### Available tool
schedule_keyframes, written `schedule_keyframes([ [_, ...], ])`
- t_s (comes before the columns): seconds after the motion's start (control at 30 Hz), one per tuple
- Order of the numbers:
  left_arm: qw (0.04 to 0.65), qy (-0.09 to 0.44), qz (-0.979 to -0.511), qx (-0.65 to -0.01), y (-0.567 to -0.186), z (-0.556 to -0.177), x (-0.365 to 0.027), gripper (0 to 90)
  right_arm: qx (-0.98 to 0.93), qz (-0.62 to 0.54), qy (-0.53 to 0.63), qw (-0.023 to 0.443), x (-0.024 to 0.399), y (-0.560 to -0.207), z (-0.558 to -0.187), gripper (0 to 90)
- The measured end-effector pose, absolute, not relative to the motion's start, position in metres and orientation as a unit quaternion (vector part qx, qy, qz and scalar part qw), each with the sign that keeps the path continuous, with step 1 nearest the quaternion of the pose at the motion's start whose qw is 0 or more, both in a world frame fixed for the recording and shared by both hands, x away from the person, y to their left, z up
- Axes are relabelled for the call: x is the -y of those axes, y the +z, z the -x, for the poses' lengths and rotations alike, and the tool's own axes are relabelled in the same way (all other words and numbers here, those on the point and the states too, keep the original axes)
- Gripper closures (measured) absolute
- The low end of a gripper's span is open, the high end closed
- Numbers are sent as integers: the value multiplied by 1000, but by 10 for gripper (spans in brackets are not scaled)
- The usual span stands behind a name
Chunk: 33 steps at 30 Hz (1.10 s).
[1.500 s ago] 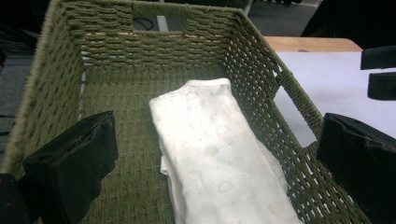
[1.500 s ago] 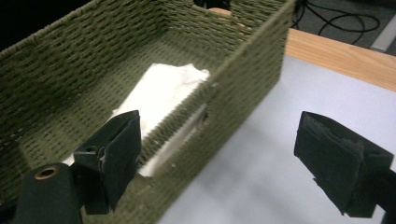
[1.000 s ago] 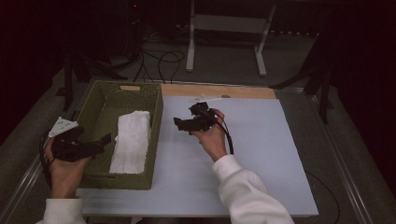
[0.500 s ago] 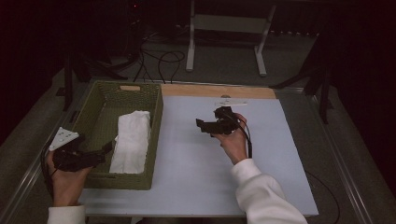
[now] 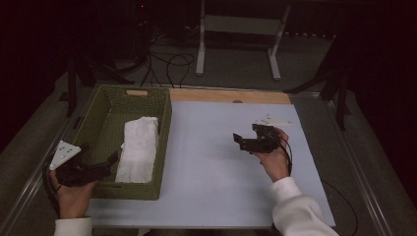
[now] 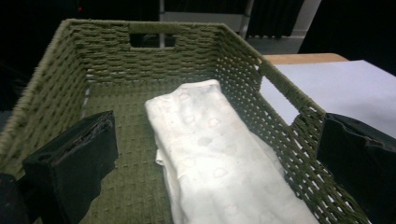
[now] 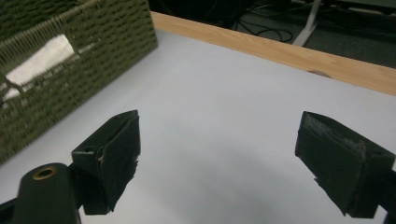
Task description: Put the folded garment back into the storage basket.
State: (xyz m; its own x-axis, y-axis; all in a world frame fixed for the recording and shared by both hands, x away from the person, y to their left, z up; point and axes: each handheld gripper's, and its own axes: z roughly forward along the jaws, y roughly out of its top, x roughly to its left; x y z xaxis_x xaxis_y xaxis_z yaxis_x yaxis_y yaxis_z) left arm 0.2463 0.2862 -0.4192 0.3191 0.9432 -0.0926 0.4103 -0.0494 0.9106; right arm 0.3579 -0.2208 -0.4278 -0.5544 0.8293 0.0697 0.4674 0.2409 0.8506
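A green woven basket (image 5: 103, 118) stands on the left of the table with a folded white towel (image 5: 139, 147) lying in its right half. My left gripper (image 5: 109, 164) is open at the basket's near left corner, its jaws pointing over the near rim. In the left gripper view the open gripper (image 6: 217, 126) frames the towel (image 6: 210, 140) inside the basket (image 6: 60, 93), with nothing held. My right gripper (image 5: 238, 141) is open over the white mat (image 5: 206, 167), right of centre, its jaws pointing left. In the right gripper view the gripper (image 7: 219, 123) is empty above the mat (image 7: 219, 84), with the basket (image 7: 93, 51) at the left.
A wooden strip (image 5: 231, 96) runs along the table's far edge. Beyond it on the floor are a white metal stand (image 5: 236, 29) and dark cables (image 5: 162, 64). Metal rails border the table on both sides.
My right gripper has moved right and toward the person, away from the basket. My left gripper has drawn back toward the basket's near corner. The towel has not moved.
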Motion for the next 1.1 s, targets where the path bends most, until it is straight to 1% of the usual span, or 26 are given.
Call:
schedule_keyframes([
  [0.37, 458, 299, -667, -505, -424, -239, -291, 2, -755, -405, 457, 238, 277, -432, -323, 141],
  [0.6, 456, 298, -672, -502, -432, -235, -292, 2, -739, -411, 473, 248, 307, -438, -302, 138],
  [0.87, 464, 299, -676, -489, -433, -232, -293, 2, -721, -409, 494, 262, 326, -445, -287, 140],
  [1.1, 473, 303, -669, -486, -435, -230, -297, 2, -706, -403, 513, 275, 335, -451, -274, 136],
])
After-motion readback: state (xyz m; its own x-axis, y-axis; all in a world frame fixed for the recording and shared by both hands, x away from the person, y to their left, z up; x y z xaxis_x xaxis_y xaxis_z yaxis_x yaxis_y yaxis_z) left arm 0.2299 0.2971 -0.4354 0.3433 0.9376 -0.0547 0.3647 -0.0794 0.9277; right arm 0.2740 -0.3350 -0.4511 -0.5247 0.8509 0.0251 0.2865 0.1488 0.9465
